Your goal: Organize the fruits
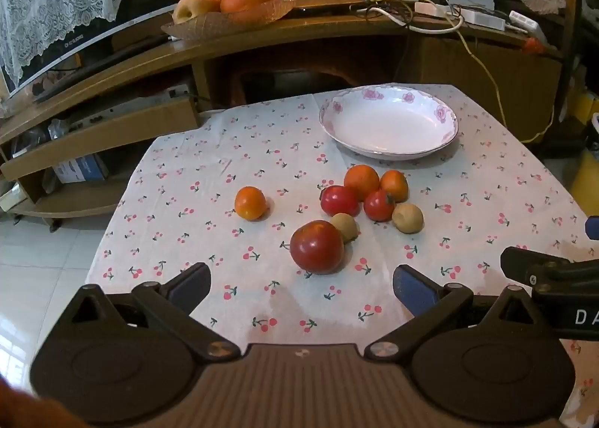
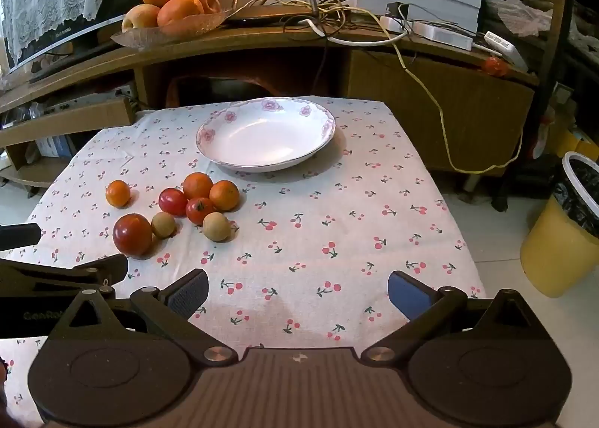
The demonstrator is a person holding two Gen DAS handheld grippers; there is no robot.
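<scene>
Since both the left hand-held gripper (image 1: 301,284) and right hand-held gripper (image 2: 297,289) stand spread wide and empty, the pickup is not yet begun. The large red tomato (image 1: 317,246) sits just ahead of the left one; straddle it squarely, close gently, then carry it to the plate (image 1: 389,149) beyond.

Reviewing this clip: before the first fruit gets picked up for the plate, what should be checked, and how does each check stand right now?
1. Left gripper open, nothing held: ok.
2. Right gripper open, nothing held: ok.
3. Plate has no fruit in it, ready to receive: ok.
4. Large red tomato nearest the left gripper, near side unobstructed: ok.
5. It touches a small brown fruit behind: not ok, may nudge.
6. Fruit firmness: cannot tell.
</scene>
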